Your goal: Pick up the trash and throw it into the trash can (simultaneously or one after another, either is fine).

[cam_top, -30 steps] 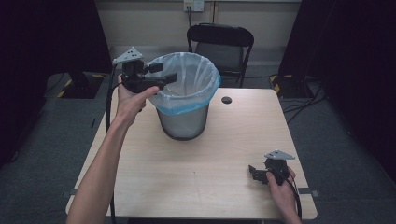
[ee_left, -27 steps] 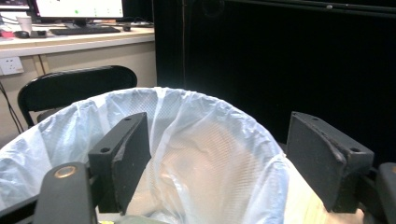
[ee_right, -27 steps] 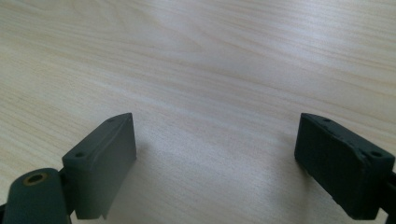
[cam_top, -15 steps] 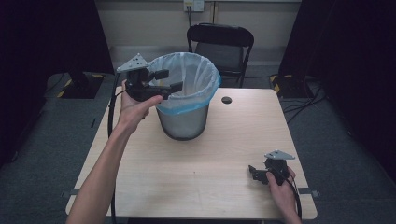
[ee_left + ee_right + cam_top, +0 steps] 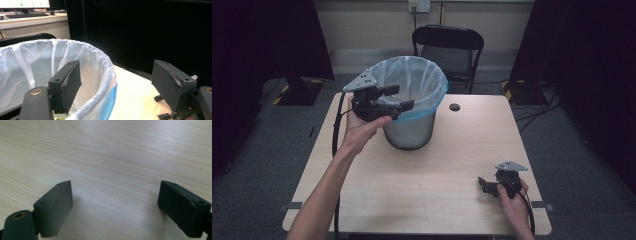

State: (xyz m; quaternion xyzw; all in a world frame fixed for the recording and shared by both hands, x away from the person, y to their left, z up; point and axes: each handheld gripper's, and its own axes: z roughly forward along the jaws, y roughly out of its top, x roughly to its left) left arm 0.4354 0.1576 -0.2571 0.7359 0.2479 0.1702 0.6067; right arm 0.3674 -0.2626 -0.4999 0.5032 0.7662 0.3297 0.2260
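1. Change, left side: the left gripper [image 5: 398,98] has slid right along the frame and dropped a little since the earlier high views. It was at the bin's left edge; now it sits at centre-left, over the near-left rim.
2. Left jaws: wide apart, holding nothing, about the same gap as before. In the left gripper view one jaw is inside the rim line and the other outside, so they straddle the liner [image 5: 100,82] edge. Pads not pressing on it yet.
3. Meaning: looks like a line-up to pinch the liner edge at the rim, probably to lift or adjust the bag. The grab itself isn't done yet; closing would be next.
4. Bin [image 5: 411,127]: grey, upright, centre of the high view, on the back half of the table [image 5: 432,200], lined with the white-and-blue liner folded over the rim.
5. Contents: the visible inside is just liner. Bottom is hidden; a small bright scrap at the lower edge of the left gripper view is too cut off to tell.
6. Right side: right gripper [image 5: 488,184] unchanged, lower right of the frame, resting at the table. Jaws wide open, nothing between them, only bare wood in the right gripper view.
7. Background: chair [image 5: 448,45] behind the bin, upper centre.
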